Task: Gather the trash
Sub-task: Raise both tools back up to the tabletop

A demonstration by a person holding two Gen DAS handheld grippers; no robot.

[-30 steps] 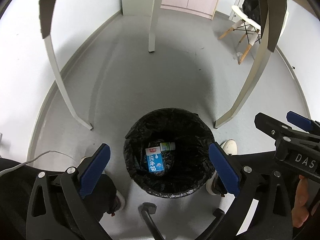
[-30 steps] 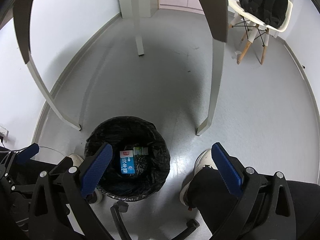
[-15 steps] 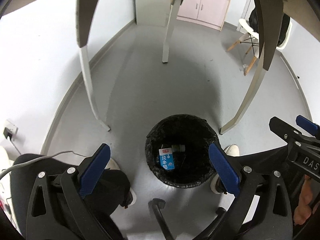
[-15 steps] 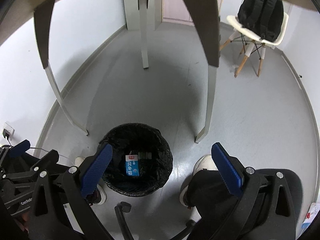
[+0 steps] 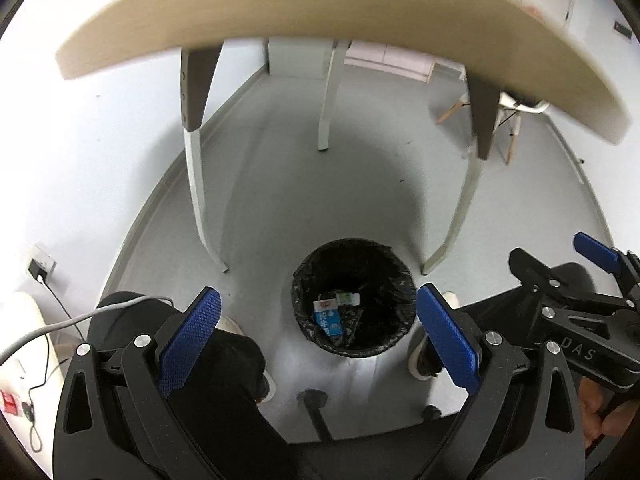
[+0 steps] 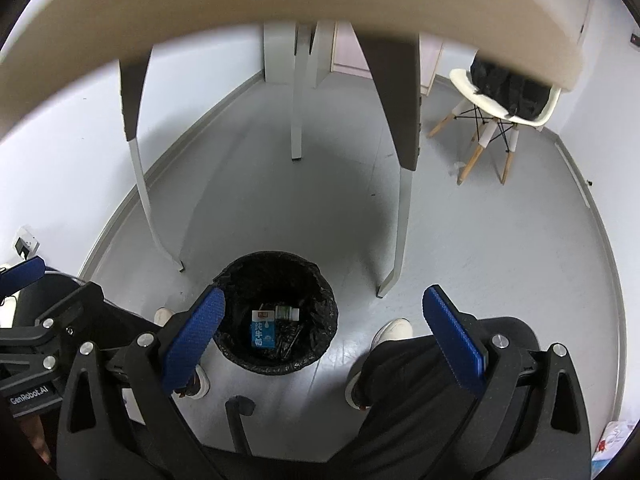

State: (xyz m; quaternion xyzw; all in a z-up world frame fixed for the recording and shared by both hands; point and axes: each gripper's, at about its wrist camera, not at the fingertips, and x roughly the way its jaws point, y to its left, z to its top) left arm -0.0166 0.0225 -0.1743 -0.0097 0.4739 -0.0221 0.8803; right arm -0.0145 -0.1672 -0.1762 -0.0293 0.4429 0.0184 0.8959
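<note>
Round black-lined trash bin on grey floor, seen from above.
Inside: blue-and-white milk carton, small green-labelled bottle. Left gripper jaws wide apart, empty; beige worktop edge overhead; right gripper at right.

I read both wrist views as evenly and brightly lit from overhead, with a broad soft shadow on the floor under the table edge, which is motion-blurred at the far side, strong fisheye curvature and dark vignetting at the corners, and mild glare on the left wall.
</note>
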